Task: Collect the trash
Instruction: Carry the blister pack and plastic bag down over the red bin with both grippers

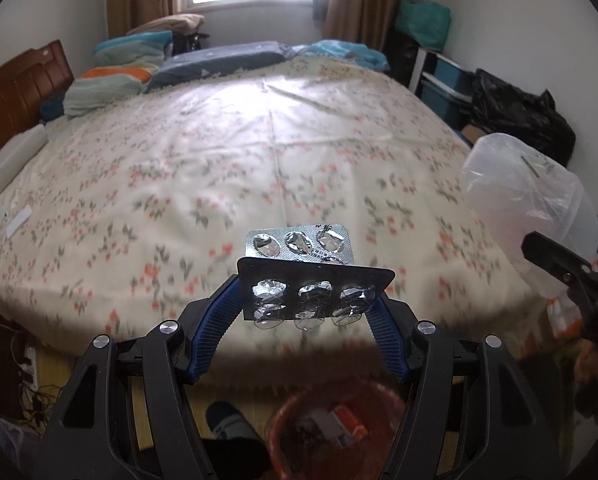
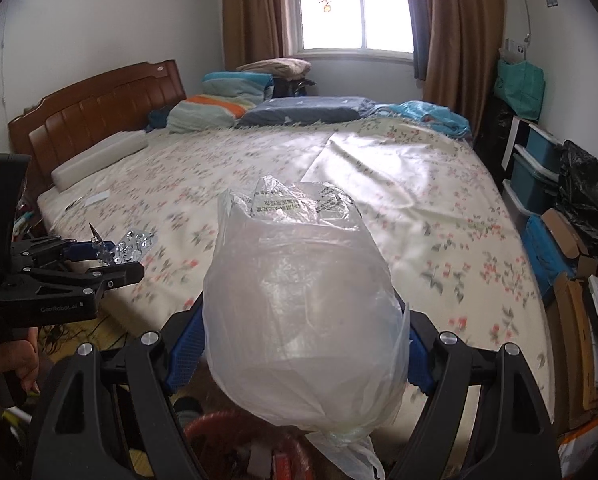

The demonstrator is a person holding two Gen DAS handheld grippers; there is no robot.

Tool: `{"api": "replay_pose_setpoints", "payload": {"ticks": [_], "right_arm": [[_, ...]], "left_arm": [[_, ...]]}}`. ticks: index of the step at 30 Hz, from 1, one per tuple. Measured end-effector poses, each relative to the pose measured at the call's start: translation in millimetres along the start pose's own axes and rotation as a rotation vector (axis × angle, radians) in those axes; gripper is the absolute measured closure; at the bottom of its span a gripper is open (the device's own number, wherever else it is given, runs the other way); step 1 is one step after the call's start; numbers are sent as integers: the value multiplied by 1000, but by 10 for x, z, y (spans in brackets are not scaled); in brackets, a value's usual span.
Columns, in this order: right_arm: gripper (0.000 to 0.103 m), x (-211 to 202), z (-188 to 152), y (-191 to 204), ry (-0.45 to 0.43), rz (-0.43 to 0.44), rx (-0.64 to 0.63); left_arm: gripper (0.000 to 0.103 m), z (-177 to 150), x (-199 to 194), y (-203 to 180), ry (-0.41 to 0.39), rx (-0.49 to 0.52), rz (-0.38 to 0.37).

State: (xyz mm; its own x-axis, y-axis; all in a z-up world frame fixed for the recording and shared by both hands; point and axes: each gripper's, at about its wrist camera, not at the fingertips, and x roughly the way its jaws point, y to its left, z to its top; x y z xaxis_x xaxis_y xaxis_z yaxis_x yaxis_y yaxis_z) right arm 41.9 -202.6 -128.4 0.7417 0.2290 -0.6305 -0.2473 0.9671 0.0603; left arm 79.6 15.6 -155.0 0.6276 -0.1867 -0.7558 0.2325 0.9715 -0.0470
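Left gripper (image 1: 307, 300) closed on two blister packs (image 1: 313, 298), blue pads on both sides; dark one in front with crushed empty pockets, silver one (image 1: 299, 242) sticking up behind it. Same packs visible from the right wrist view (image 2: 133, 246), held out over the bed edge. Print on the foil too small to read

Right gripper (image 2: 305, 320) closed on a clear plastic bag (image 2: 303, 300), puffed up and knotted at the bottom. Black printed text near the top of the bag, looks like Chinese characters, not legible. From the left wrist view the bag (image 1: 527, 208) sits off to the right, apart from the packs

Red trash bin (image 1: 335, 428) directly below the left gripper, on the floor by the bed; holds some scraps incl. an orange-and-white box. Its rim also shows under the bag in the right view (image 2: 219, 420)

Left gripper body reads "GenRobot.AI" (image 2: 61, 308) on the side, person's hand (image 2: 11, 364) on its handle

Bed (image 1: 259, 160) with floral sheet fills the background, both grippers held at its near edge. White paper strip (image 1: 19, 220) lies on the sheet at far left. Folded blankets and a pillow by the wooden headboard (image 2: 99, 112). Black garbage bag (image 2: 591, 196), blue storage boxes (image 2: 535, 168) and flattened cardboard along the right wall. Window (image 2: 357, 12) with brown curtains behind
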Motion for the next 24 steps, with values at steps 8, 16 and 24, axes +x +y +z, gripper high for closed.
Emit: {"api": "replay_pose_setpoints", "payload": {"ticks": [8,16,24], "right_arm": [[23,-123,-539,225,66,46,-1],[23,-67,-1058,418,148,71,6],[23,242,-1639,480,267,76,15]], "left_arm": [[39,-577,-102,-86,61,12,-17],[39,-1204,96,-185,168,32,-49],[39,-1904,700,-194,360,54,-62]]}}
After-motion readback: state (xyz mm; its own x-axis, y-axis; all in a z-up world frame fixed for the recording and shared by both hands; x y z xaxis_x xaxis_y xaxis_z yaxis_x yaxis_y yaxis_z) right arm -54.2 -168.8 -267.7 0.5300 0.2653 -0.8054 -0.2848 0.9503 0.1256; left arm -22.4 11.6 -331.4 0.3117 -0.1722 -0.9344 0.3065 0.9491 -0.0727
